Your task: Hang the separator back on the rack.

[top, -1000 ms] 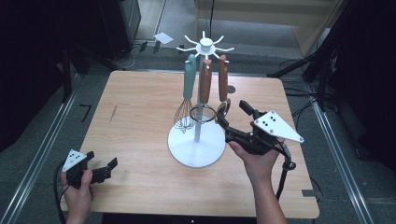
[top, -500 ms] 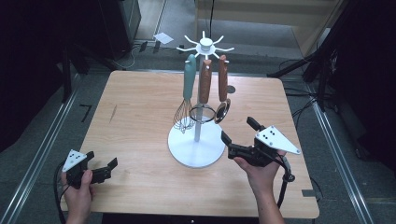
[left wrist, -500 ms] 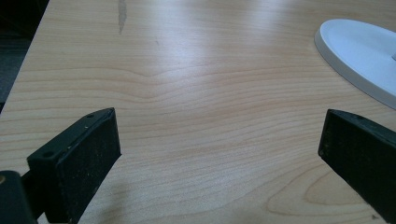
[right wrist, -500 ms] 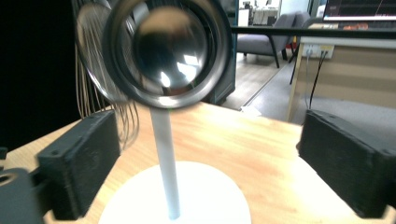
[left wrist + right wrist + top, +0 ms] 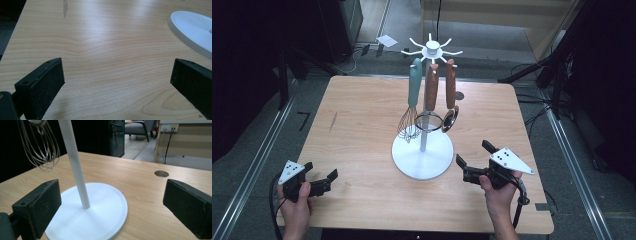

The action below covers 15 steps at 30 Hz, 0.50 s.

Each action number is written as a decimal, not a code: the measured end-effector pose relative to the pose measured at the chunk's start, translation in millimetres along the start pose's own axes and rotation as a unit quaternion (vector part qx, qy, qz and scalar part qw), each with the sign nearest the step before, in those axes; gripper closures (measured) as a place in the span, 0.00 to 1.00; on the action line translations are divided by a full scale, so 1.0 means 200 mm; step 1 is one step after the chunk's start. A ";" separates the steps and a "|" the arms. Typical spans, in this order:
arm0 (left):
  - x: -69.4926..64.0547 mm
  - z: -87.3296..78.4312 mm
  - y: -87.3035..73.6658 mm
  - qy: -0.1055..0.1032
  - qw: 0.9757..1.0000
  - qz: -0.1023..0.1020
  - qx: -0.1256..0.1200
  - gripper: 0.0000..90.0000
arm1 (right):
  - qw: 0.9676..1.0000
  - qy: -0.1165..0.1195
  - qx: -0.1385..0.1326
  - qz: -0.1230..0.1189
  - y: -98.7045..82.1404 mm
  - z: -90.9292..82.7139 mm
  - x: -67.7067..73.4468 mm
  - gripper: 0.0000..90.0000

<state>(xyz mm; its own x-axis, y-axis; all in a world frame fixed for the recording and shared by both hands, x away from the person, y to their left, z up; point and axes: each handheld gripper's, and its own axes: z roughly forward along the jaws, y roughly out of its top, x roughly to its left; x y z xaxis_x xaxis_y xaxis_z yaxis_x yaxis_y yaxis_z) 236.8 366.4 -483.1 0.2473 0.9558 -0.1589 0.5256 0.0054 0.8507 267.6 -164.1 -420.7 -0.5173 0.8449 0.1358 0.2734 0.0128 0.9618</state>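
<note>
A white utensil stand [image 5: 422,159] rises at the table's middle, its thin pole [image 5: 75,162] topped by spoke hooks. From the hooks hang a teal-handled whisk [image 5: 411,120], a wooden-handled ring-headed tool [image 5: 431,87] and a wooden-handled spoon [image 5: 450,87]. My right gripper [image 5: 472,153] sits low just right of the base, open; its jaws have just been opening and nothing is between them. In the right gripper view the pole and whisk [image 5: 40,142] stand ahead of the right gripper [image 5: 112,205]. My left gripper [image 5: 321,172] rests open at the front left, holding nothing, with bare wood between its jaws in the left gripper view.
The wooden table [image 5: 357,125] has a small cable hole [image 5: 459,95] behind the stand. The stand's base [image 5: 192,27] shows at the upper right of the left gripper view. Dark floor, metal rails and cables surround the table.
My right gripper has dropped from beside the hanging utensil heads to table level right of the base, nearer the person. The left gripper has not moved.
</note>
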 end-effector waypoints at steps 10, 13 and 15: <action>0.00 0.00 0.00 -0.001 1.000 -0.001 -0.002 0.00 | 1.000 -0.020 0.005 0.015 -0.10 -0.02 -0.08 0.04; 0.00 0.00 0.00 -0.002 1.000 -0.002 -0.002 0.00 | 0.999 -0.031 0.011 0.016 -0.14 -0.03 -0.11 0.04; 0.00 0.00 0.00 -0.003 1.000 -0.003 -0.003 0.00 | 0.999 -0.037 0.011 0.015 -0.16 -0.04 -0.13 0.04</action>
<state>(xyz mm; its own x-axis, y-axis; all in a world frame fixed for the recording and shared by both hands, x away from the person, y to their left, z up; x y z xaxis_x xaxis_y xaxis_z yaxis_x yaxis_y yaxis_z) 236.7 367.3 -483.1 0.2493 0.9541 -0.1663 0.5224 0.0121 0.8526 265.3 -190.1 -452.2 -0.4477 0.8823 0.1451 0.3064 -0.0011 0.9519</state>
